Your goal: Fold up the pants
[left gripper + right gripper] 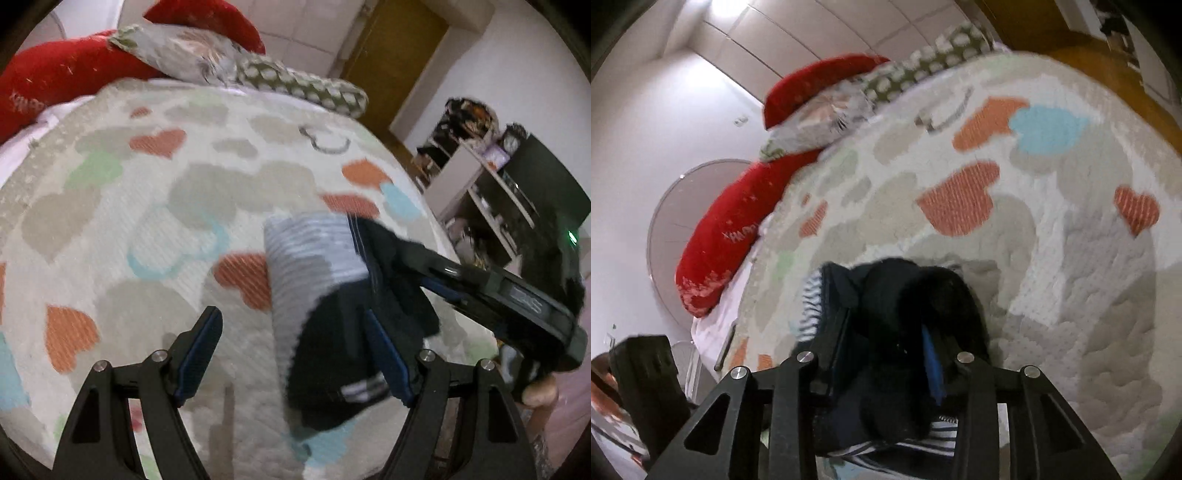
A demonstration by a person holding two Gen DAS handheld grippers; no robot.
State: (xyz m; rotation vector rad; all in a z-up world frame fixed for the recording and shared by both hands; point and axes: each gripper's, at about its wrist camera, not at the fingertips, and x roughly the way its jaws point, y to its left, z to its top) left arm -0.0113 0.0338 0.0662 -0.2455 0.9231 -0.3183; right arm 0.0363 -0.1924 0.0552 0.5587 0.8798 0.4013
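Observation:
The pants [325, 295] are dark navy with a grey-and-white striped part, bunched and held above the bed. In the left wrist view my left gripper [295, 354] is open; the hanging fabric lies between its fingers, close to the right finger [388, 354]. My right gripper [399, 280] comes in from the right and is shut on the dark fabric. In the right wrist view the pants [897, 314] fill the space between the right gripper's [886, 325] fingers, clamped, with striped cloth hanging below.
The bed's quilt [147, 221] with heart patterns spreads below. Red pillows [55, 81] and a patterned pillow [229, 62] lie at the head. A shelf unit [491, 184] with clutter stands right of the bed. A wooden door [399, 55] is behind.

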